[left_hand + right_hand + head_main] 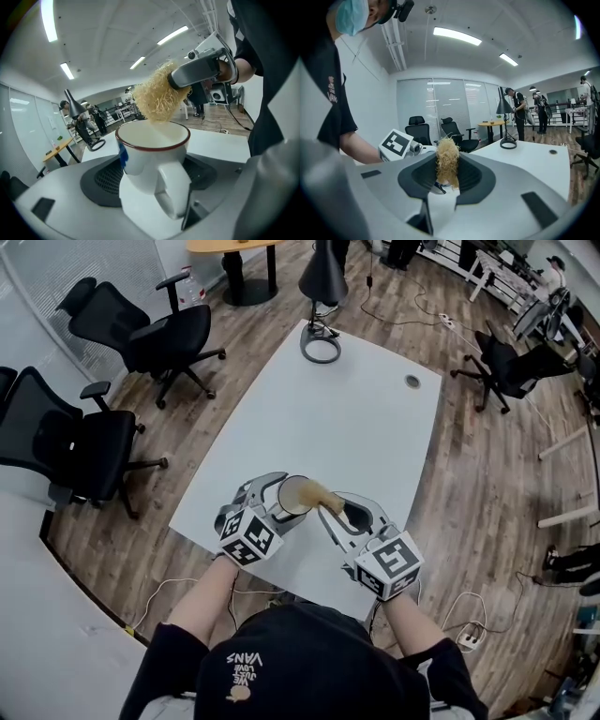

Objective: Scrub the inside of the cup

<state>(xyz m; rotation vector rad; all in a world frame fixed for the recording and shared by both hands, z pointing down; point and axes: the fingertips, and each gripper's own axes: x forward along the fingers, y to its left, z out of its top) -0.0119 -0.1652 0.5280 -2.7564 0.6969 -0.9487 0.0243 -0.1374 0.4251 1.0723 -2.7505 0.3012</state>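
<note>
1. Head view: I see my left gripper (278, 493) clamped on the white cup (296, 495), above the table's (375, 427) near edge. My right gripper (337, 512), just right of the cup, pinches a straw-coloured scrubber (322, 493).
2. Left gripper view: jaws squeeze the cup, handle facing the camera; the scrubber's tip is at the cup's far rim.
3. Right gripper view: jaws closed on the scrubber.
</note>
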